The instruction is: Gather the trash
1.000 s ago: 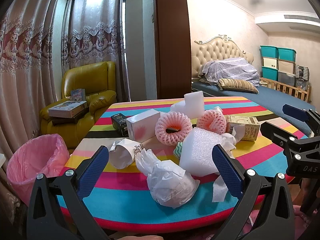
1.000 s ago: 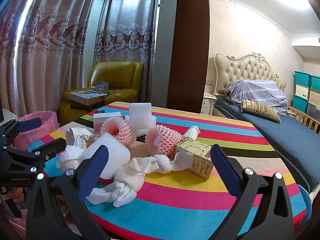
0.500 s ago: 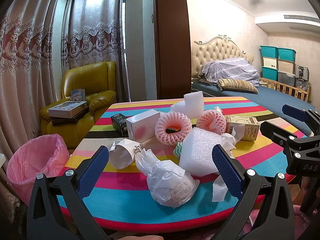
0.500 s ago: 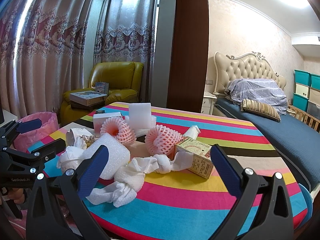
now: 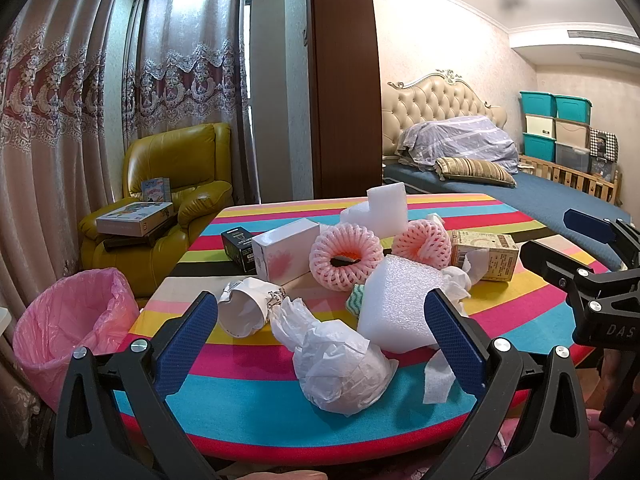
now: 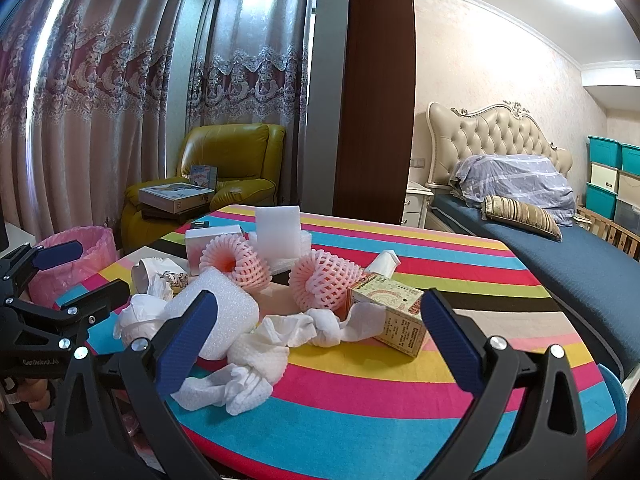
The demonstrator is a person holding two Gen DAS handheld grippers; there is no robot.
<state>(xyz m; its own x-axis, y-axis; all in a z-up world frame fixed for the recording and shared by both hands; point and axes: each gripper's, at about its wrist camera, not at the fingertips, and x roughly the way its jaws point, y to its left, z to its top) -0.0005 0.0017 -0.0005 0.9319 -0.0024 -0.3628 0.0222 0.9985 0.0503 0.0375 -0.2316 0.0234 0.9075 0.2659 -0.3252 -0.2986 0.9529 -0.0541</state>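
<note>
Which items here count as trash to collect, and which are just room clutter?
Job:
crumpled white wrap
foam block
pink foam nets
paper cup
pink-lined bin

Lying about:
board game box on the yellow armchair
bed pillow
teal storage bins

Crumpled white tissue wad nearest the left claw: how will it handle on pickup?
The tissue wad looks thin and crinkled, so probably very light and will crush between the pads. Its loose twisted tail likely flops. Lying unpinned on the table, it may slide if nudged.
</note>
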